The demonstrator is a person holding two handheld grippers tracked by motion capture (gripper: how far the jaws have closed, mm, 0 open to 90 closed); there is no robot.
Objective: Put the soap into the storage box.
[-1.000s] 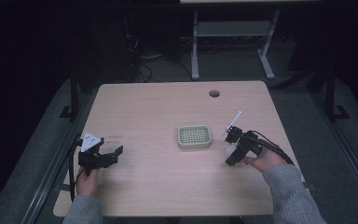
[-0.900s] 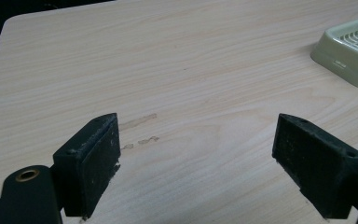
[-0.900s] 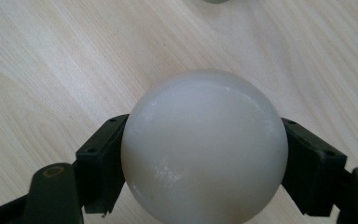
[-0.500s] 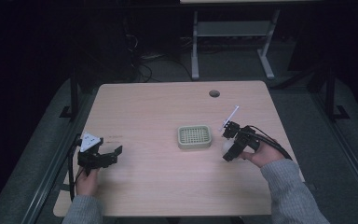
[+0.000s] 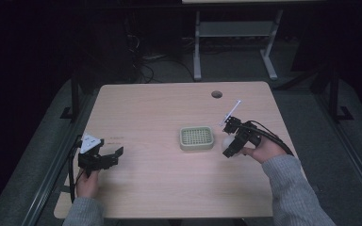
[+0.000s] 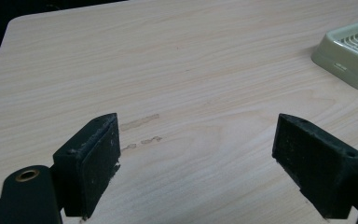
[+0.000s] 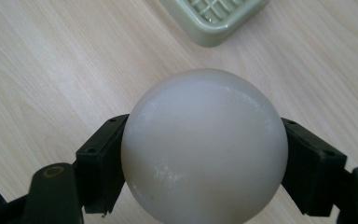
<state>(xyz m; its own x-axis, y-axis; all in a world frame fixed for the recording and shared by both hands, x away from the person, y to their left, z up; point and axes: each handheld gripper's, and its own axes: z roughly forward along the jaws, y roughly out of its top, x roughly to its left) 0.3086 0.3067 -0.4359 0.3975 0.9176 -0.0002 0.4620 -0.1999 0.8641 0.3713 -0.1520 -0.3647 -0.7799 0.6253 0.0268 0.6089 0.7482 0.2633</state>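
Pale wood-grain laminate covers the table, the largest thing in the high view, with a round cable hole near its far edge, right of centre. A few faint scuff marks lie on the left part of the top, just ahead of the left gripper; no writing can be made out in them, and no brand or label is legible on anything.

Next in size is the sage-green soap dish, a rounded rectangle with a slotted grid top, lying flat right of the table's centre. In the left gripper view one corner of it shows at the far right; in the right gripper view a corner sits just beyond the ball.

The right gripper, held in a grey-sleeved hand at the right of the table, is clamped on a white ball: both black jaws press its sides. The ball is just right of the dish, apart from it.

The left gripper, at the near left edge, is released, its jaws spread wide with only bare table between them, well apart from the dish.
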